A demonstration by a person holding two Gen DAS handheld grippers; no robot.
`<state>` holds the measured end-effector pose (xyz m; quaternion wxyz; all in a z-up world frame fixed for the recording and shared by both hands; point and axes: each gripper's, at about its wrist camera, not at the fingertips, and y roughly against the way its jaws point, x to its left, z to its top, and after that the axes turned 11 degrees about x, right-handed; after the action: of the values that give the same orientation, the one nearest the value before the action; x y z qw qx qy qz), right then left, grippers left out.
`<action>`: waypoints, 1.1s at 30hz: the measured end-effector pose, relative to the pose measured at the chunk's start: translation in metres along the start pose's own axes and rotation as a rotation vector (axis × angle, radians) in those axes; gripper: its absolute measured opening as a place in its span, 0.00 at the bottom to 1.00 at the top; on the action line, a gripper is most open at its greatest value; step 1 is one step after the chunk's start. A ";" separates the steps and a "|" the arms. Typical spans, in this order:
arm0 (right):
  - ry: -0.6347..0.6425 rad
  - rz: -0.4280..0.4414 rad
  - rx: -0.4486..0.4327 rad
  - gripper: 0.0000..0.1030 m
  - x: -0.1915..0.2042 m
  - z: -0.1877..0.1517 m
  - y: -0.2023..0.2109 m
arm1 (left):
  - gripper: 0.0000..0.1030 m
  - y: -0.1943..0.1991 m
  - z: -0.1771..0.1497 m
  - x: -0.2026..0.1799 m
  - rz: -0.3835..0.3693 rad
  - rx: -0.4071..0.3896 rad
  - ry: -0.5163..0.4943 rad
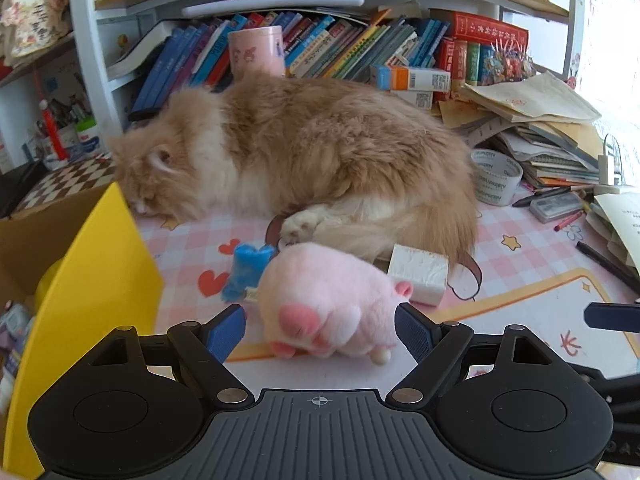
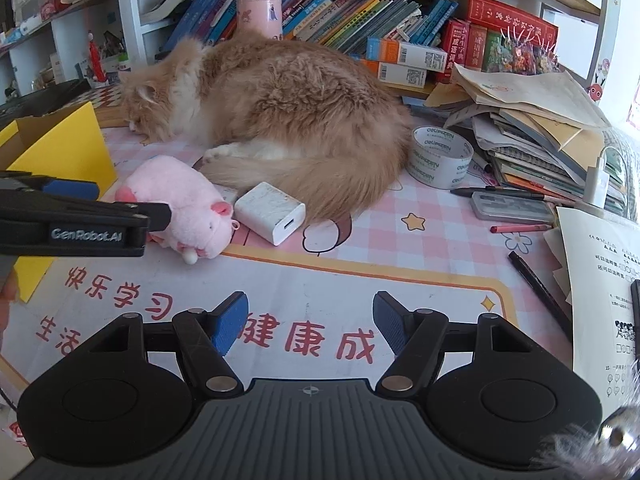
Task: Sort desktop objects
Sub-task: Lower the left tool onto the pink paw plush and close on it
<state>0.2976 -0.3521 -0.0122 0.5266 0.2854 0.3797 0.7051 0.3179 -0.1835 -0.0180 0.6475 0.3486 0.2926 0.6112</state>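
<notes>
A pink plush toy (image 1: 332, 300) lies on the pink checked desk mat (image 1: 520, 280), just in front of a sleeping orange cat (image 1: 304, 152). My left gripper (image 1: 320, 332) is open and straddles the plush, with a small gap showing at the left pad (image 1: 226, 332). In the right wrist view the left gripper (image 2: 132, 200) comes in from the left around the same plush (image 2: 184, 204). My right gripper (image 2: 310, 320) stands open over the printed mat (image 2: 360, 280) with nothing between its fingers. A white charger (image 2: 270, 212) sits right of the plush and a blue toy (image 1: 248, 268) behind it.
An open yellow box (image 1: 92, 280) stands at the left. A tape roll (image 2: 440, 156), a pencil case (image 2: 512, 206), a red crayon (image 2: 520, 228) and a black pen (image 2: 540, 292) lie to the right, below a pile of papers (image 2: 532, 128). Books line the back.
</notes>
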 end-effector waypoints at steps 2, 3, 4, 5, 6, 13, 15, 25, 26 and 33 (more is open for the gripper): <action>-0.003 -0.003 -0.004 0.65 -0.002 0.000 0.000 | 0.82 -0.003 0.004 -0.002 -0.008 -0.002 -0.003; -0.006 -0.004 -0.006 0.65 -0.004 0.000 0.001 | 0.82 -0.005 0.007 -0.003 -0.015 -0.003 0.000; -0.010 -0.006 -0.007 0.65 -0.006 -0.001 0.001 | 0.82 -0.006 0.008 -0.003 -0.022 -0.003 0.005; -0.016 -0.008 -0.007 0.65 -0.007 -0.001 0.001 | 0.82 -0.008 0.010 -0.003 -0.028 -0.002 0.011; -0.024 -0.009 -0.006 0.65 -0.009 -0.001 0.001 | 0.82 -0.011 0.011 -0.003 -0.031 -0.001 0.016; -0.048 -0.010 0.005 0.65 -0.015 -0.003 -0.002 | 0.82 -0.030 0.013 -0.004 0.004 0.016 0.024; -0.044 -0.007 0.007 0.65 -0.014 -0.002 -0.003 | 0.84 -0.033 0.013 0.000 -0.010 0.011 0.047; -0.001 0.024 0.007 0.65 -0.003 0.011 -0.014 | 0.33 -0.007 0.004 0.023 -0.085 -0.026 0.110; 0.004 0.026 0.004 0.65 -0.001 0.015 -0.017 | 0.26 -0.001 0.001 0.024 -0.080 -0.028 0.100; 0.049 0.037 -0.010 0.65 0.002 0.044 -0.050 | 0.16 0.038 -0.029 0.031 -0.057 -0.012 0.091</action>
<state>0.3583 -0.3318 -0.0294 0.5055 0.2723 0.3837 0.7233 0.2745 -0.1497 -0.0028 0.6528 0.3081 0.3280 0.6093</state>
